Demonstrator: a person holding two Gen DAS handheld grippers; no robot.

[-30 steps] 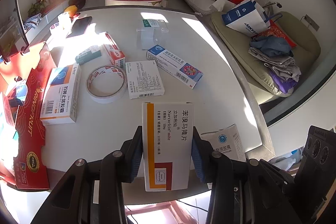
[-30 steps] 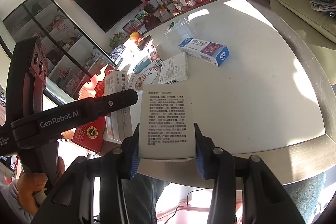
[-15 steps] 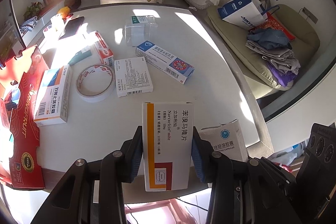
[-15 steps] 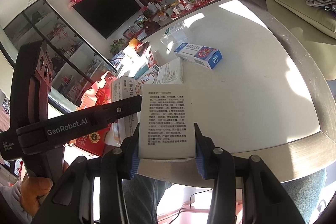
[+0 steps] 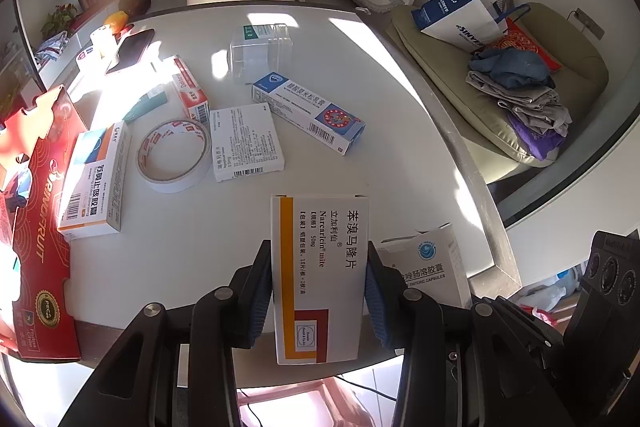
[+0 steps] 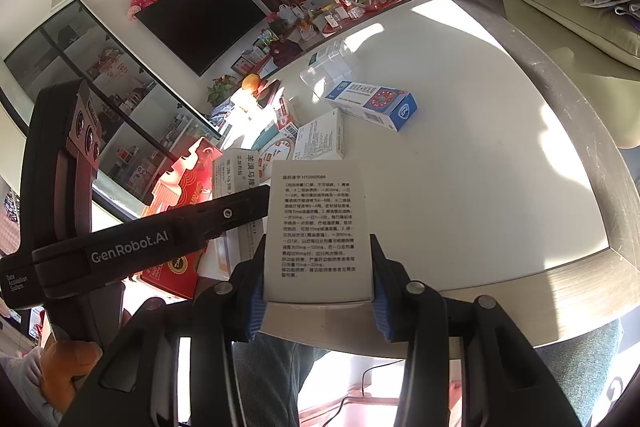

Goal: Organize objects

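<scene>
Medicine boxes number eight in the left wrist view, two of them held. One, white with an orange stripe (image 5: 320,275) and printed "Narcaricin mite", "50mg", sits pinched between the pads of the left tool (image 5: 319,293) above the near edge of the tabletop (image 5: 400,99). Just right of it, a white box (image 5: 430,269) reading "ENTERIC CAPSULES" is the one clamped in the right tool (image 6: 318,277); the right wrist view shows its back, covered in small print. Beyond the striped box lie a flat white box with a barcode (image 5: 246,143) and one tape roll (image 5: 174,155), touching each other. Right of these is a long blue-and-white box (image 5: 310,117); left, an orange-and-blue box (image 5: 94,179). Farther back are a red-and-white box (image 5: 190,89), a teal box (image 5: 146,105), one clear container (image 5: 260,57). A red carton (image 5: 38,227) reads "FRUIT". The left tool's body (image 6: 132,247) reads "GenRobot.AI".
</scene>
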